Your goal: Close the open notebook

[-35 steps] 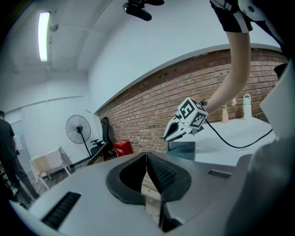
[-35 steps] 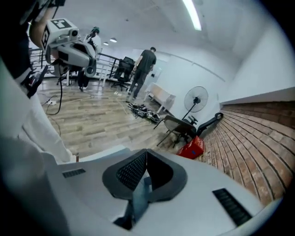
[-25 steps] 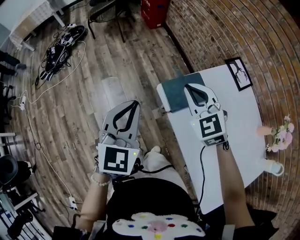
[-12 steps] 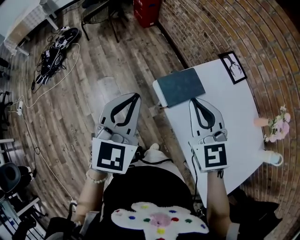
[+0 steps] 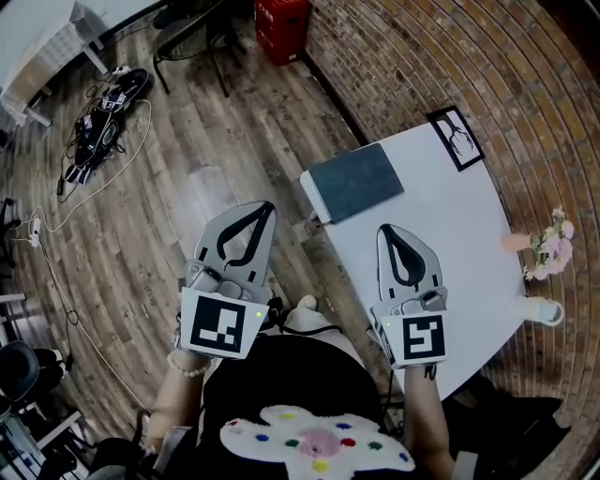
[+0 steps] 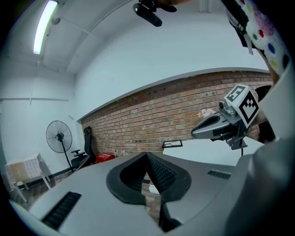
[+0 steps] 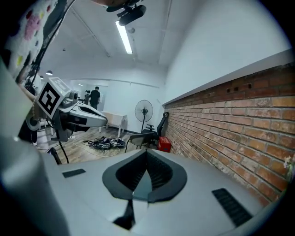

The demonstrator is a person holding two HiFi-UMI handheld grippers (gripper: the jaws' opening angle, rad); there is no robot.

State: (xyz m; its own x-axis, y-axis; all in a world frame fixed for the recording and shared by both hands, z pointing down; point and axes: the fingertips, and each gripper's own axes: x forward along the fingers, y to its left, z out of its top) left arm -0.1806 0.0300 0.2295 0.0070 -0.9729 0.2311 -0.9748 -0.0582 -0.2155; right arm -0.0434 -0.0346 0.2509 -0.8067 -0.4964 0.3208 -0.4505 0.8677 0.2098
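A brown plank wooden floor [image 5: 187,159] is filling the left of the head view, and a red-brown brick wall [image 5: 487,56] is curving round the top and right. A white rectangular table [image 5: 459,216] is standing against that wall. The person, in a black top with a white patch dotted in colours [image 5: 314,441], is standing at the table's near corner and holding both tools out in front.

The left gripper [image 5: 268,205], grey with a black-and-white marker cube at its back, is hovering over the floor, just left of the table. Its jaws are pressing flat against each other with nothing between them. The right gripper [image 5: 384,229], of the same make, is hanging above the table's near half, and its jaws are likewise clenched together and carrying nothing.

The dark teal hard-cover notebook [image 5: 356,182] is lying shut and flat on the table's far left corner, its left side running close along the table's edge. It is sitting beyond the right gripper's tips and apart from both tools.

A tangle of black cables [image 5: 98,112] is sprawling on the floor at the upper left, and a red plastic crate [image 5: 281,17] is standing by the foot of the wall. A small black-framed picture [image 5: 456,138] is lying on the table's far corner, well apart from the notebook. A bunch of pale pink flowers [image 5: 551,246] and a small white cup [image 5: 546,310] are sitting at the table's right edge.
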